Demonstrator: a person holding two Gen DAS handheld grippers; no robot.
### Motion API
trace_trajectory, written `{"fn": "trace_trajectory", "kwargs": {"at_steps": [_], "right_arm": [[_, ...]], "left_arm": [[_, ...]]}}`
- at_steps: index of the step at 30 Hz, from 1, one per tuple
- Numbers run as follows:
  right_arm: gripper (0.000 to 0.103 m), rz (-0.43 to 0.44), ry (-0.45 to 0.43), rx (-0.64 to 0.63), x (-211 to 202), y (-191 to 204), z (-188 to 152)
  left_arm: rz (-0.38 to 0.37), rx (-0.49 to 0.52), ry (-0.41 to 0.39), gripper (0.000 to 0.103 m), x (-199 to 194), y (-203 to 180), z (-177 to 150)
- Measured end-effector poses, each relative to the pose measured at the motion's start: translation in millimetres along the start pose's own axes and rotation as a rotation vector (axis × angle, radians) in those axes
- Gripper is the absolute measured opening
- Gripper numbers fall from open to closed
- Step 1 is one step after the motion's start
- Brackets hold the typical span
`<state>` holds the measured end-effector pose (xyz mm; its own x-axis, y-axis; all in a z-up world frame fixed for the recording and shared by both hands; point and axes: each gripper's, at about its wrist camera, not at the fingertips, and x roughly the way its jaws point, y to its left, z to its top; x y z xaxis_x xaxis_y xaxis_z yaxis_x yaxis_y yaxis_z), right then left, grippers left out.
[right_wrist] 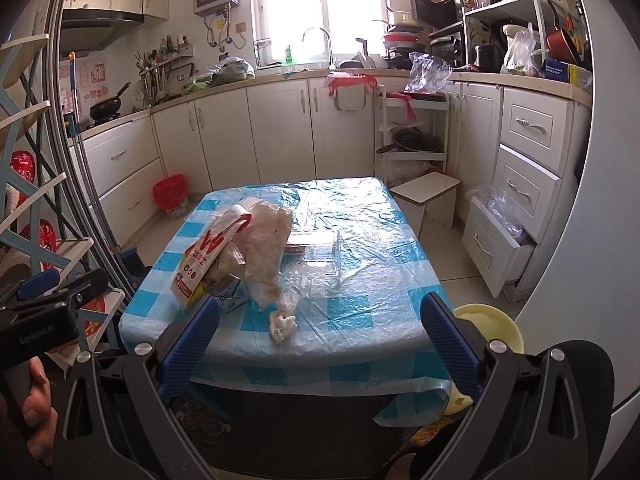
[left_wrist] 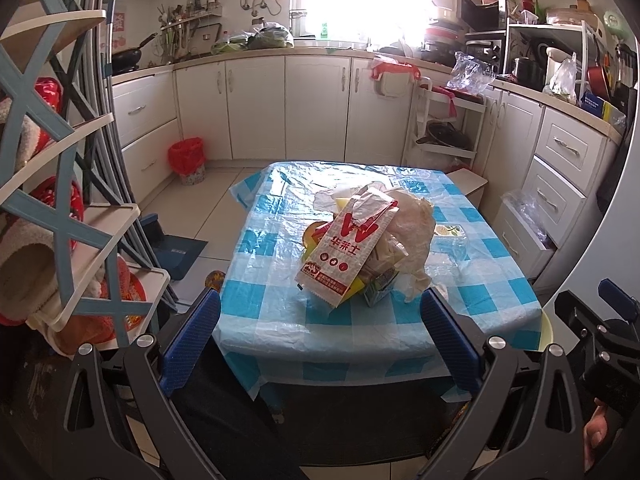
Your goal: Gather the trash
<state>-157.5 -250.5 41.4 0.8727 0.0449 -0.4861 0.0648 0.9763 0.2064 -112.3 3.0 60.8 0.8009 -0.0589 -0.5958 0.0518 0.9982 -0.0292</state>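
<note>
Red-and-white paper marks the top of the trash pile (left_wrist: 360, 244): 1 fast-food bag (left_wrist: 346, 248) lies tilted across the heap, leaning on 1 crumpled beige wrapper (left_wrist: 414, 232). Under them sit 1 small green-and-white carton (left_wrist: 378, 290) and some yellow packaging that is too buried to name. The pile rests on the table, left of centre in the right wrist view and near the middle in the left wrist view. Just beside it on the right are 1 clear plastic clamshell box (right_wrist: 316, 252), with something dark red inside, and 1 wadded white tissue (right_wrist: 282, 322) near the front edge — apart from the heap.

All of this lies on 1 low table covered by a blue-and-white checked plastic cloth (right_wrist: 372, 304).

Both tools hover before the near edge of the table, touching nothing. The left gripper (left_wrist: 320, 340) has its 2 blue-padded fingers spread wide, the pile showing between them but farther off. The right gripper (right_wrist: 320, 340) is likewise spread wide, with the tissue between its 2 fingers and beyond their tips.

Farther out, 1 red-lined waste bin (left_wrist: 186, 158) stands on the floor by the white cabinets (left_wrist: 256, 108). 1 pale yellow bowl (right_wrist: 490, 326) sits low at the table's right front corner, and 1 small white stool (right_wrist: 428, 196) stands past the far right corner.
</note>
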Motion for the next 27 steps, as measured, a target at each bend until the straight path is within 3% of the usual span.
{"fn": "trace_trajectory", "kwargs": {"at_steps": [6, 12, 23, 25, 27], "right_arm": [[0.096, -0.030, 0.050, 0.022, 27.5, -14.7, -4.7], [0.096, -0.047, 0.105, 0.012, 46.9, -24.8, -16.3], [0.096, -0.038, 0.195, 0.066, 71.2, -41.7, -33.8], [0.096, -0.037, 0.199, 0.072, 73.8, -44.6, -35.4], [0.096, -0.036, 0.207, 0.081, 76.3, -46.4, -36.7]], "left_arm": [[-0.055, 0.063, -0.029, 0.096, 54.4, -15.0, 22.6], [-0.127, 0.117, 0.065, 0.096, 137.2, -36.9, 41.4], [-0.104, 0.191, 0.145, 0.096, 217.7, -49.6, 59.8], [-0.120, 0.183, 0.138, 0.087, 217.4, -47.2, 63.4], [-0.148, 0.166, 0.135, 0.066, 216.6, -45.3, 66.9]]}}
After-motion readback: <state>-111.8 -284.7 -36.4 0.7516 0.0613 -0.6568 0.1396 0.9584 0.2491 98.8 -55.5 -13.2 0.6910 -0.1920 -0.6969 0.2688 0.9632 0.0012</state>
